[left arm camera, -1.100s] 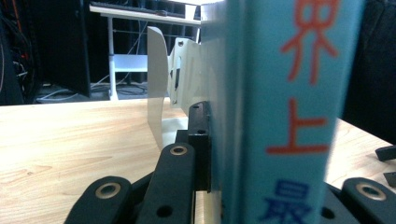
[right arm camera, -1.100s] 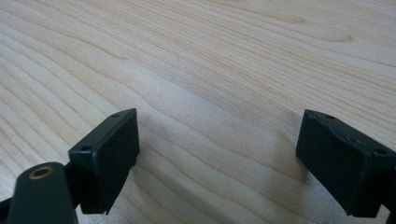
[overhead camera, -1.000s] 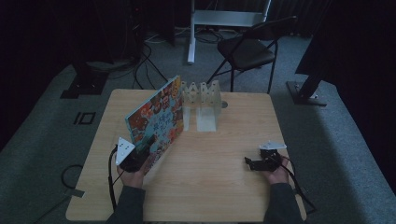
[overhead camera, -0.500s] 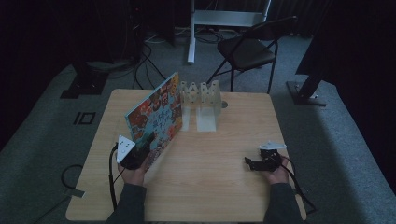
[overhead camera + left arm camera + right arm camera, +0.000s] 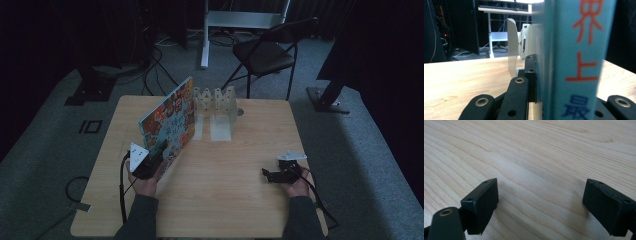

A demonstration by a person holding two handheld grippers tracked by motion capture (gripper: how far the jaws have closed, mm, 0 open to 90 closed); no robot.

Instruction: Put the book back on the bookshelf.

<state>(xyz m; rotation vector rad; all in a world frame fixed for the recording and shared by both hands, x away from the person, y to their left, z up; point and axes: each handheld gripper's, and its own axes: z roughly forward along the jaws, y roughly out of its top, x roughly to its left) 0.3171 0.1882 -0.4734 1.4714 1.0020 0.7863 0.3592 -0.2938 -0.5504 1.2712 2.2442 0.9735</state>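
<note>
The book (image 5: 169, 123) stands tilted on its lower edge on the surface (image 5: 240, 200), just in front and to the left of the white rack (image 5: 216, 109), its colourful cover facing your right side. Your left tongs (image 5: 150, 162) are clamped on the book's near lower corner; in the left gripper view the turquoise spine (image 5: 576, 57) with red lettering sits between the jaws, pressed against the black pad on one side. The far jaw's contact is hidden behind the spine.

The rack sits behind the book, close to it but apart from it; its upright dividers (image 5: 512, 50) rise directly beyond the spine in the left gripper view. No other item is seen in its slots.

Your right tongs (image 5: 272, 175) rest well to the right of the book, low over bare surface, jaws wide apart and holding nothing; the right gripper view confirms only wood grain between them.

Judgement: the step in hand is carrying the book, raised on edge, toward the rack. The next move calls for bringing the book fully upright, lining its spine with a gap between dividers, and sliding it forward. Risk noted: a corner grip on a tilted book may let it swing or slip; your free right tongs could steady the top edge.
</note>
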